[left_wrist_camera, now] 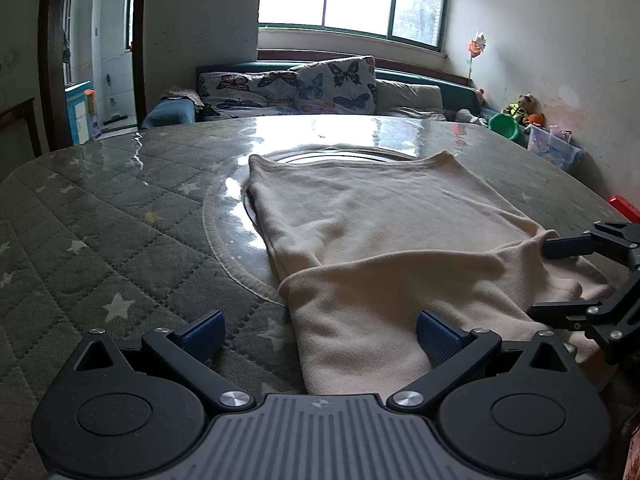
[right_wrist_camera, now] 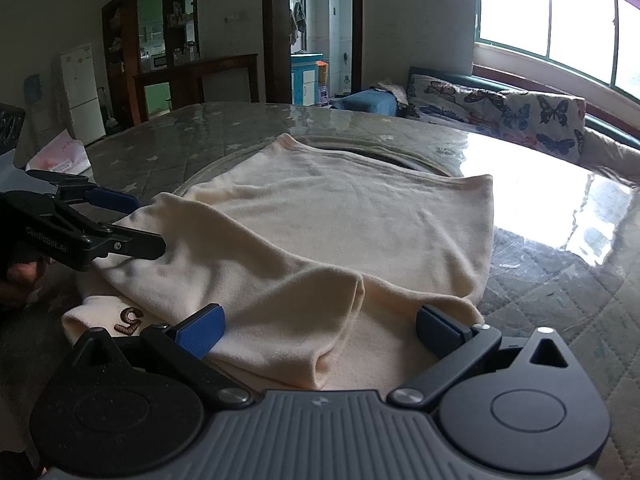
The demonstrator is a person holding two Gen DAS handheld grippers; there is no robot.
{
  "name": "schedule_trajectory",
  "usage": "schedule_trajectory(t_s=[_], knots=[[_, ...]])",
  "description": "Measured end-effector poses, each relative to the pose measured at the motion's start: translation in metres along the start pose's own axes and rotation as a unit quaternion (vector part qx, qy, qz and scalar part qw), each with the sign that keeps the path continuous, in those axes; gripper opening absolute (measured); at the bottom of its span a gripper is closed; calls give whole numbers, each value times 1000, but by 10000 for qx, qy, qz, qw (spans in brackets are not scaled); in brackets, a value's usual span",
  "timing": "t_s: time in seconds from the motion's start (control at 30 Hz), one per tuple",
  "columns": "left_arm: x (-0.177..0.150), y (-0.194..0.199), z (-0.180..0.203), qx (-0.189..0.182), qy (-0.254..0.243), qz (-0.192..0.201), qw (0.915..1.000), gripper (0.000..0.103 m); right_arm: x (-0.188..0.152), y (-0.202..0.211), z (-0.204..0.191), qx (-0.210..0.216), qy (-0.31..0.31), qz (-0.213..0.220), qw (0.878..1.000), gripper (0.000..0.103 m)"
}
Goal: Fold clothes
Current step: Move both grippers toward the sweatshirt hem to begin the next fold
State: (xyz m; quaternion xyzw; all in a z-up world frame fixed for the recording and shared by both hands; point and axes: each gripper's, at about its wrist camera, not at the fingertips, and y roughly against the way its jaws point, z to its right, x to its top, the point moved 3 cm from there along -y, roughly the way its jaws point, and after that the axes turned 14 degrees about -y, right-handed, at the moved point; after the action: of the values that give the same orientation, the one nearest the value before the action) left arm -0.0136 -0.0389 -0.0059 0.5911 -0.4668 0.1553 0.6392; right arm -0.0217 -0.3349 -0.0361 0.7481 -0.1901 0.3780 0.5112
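Both the left gripper and right gripper are gaping wide over the cream shirt, so each should be pinching one near corner evenly.

Cream garment all over, with a brown embroidered mark near one edge. It lies on a grey-green quilted table cover dotted with pale stars, and both black grippers carry blue pads. Behind, white cushions show butterflies in blue, black and pink.
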Motion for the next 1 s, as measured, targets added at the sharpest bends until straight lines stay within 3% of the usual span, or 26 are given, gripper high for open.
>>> schedule_trajectory(t_s=[0.47, 1.0], knots=[[9, 25, 6, 632, -154, -377, 9972, 103, -7, 25, -9, -313, 101, 31, 9995, 103], [7, 39, 20, 625, -356, -522, 9960, 103, -12, 37, -16, -508, 203, -7, 9985, 103]])
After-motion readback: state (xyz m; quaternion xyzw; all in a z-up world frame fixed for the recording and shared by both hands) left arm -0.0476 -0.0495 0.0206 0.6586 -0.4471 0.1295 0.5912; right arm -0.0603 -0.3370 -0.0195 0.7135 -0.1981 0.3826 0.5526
